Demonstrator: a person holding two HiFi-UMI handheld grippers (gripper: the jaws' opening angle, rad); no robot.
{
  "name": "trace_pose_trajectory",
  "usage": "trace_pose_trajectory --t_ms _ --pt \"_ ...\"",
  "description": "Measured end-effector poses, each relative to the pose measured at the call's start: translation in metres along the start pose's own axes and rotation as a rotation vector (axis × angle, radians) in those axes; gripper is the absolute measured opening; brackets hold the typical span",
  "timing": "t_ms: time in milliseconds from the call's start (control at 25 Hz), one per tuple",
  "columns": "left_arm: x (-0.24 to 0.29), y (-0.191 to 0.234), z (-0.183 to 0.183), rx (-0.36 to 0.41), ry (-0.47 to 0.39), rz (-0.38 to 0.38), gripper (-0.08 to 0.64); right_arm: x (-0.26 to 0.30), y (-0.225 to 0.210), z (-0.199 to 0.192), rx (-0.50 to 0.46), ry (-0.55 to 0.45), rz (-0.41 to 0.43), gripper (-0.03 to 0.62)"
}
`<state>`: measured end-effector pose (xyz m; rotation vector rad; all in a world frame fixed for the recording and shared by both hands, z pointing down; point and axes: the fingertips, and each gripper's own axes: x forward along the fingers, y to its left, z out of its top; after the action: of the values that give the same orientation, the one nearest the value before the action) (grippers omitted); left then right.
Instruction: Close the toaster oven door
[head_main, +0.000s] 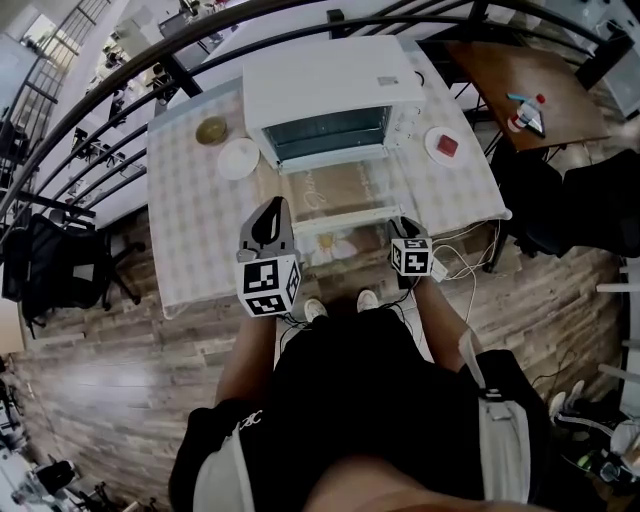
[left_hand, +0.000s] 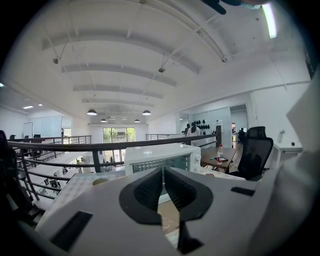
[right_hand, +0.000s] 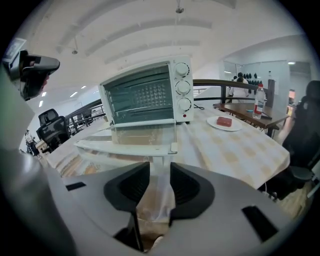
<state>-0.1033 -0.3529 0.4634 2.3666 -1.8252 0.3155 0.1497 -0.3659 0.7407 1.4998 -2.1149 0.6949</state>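
White toaster oven (head_main: 330, 85) sits at the far side of a counter (head_main: 195, 235) covered in a pale checked cloth. Its glass door (head_main: 335, 195) hangs fully open, lying flat toward the near edge, with the white handle bar (head_main: 345, 222) running along its near side. Three knobs (right_hand: 183, 87) line the oven's right side.

The left tool (head_main: 272, 215) is held above the counter just left of the door's near corner, touching nothing. In the left gripper view its tool (left_hand: 162, 187) points at the oven with the pads pressed together, only a thin wedge of light between them and nothing caught there.

The right tool (head_main: 401, 228) is at the right end of the handle. In the right gripper view its tool (right_hand: 160, 182) has the jaws spread, and the handle's white end bracket (right_hand: 160, 160) stands in the gap between the pads; they do not appear to press on it.

A small white plate (head_main: 238, 158) and a greenish dish (head_main: 211, 131) rest on the counter left of the oven. To its right lies a plate with a red piece (head_main: 443, 146). Far right, apart from the counter, stands a wooden table (head_main: 560, 95) carrying a bottle (right_hand: 259, 100).
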Motion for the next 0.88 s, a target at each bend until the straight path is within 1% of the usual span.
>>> trace_pose_trajectory --t_ms 240,400,440,480,880 --pt "-0.004 0.008 -0.001 0.005 0.002 0.024 0.025 0.016 -0.003 0.0 0.059 -0.009 0.005 0.124" --pt "-0.006 0.013 -0.004 0.0 0.006 0.038 0.025 0.024 -0.001 0.007 0.045 0.003 0.013 0.114" --pt "-0.006 0.013 -0.005 -0.001 0.005 0.039 0.025 0.024 -0.001 0.008 0.043 0.008 0.018 0.088" --pt "-0.006 0.014 -0.005 -0.002 0.003 0.039 0.025 0.023 0.0 0.009 0.045 0.01 0.023 0.091" --pt "-0.008 0.025 0.0 -0.017 -0.021 0.046 0.025 -0.001 0.004 0.048 0.081 -0.073 0.032 0.084"
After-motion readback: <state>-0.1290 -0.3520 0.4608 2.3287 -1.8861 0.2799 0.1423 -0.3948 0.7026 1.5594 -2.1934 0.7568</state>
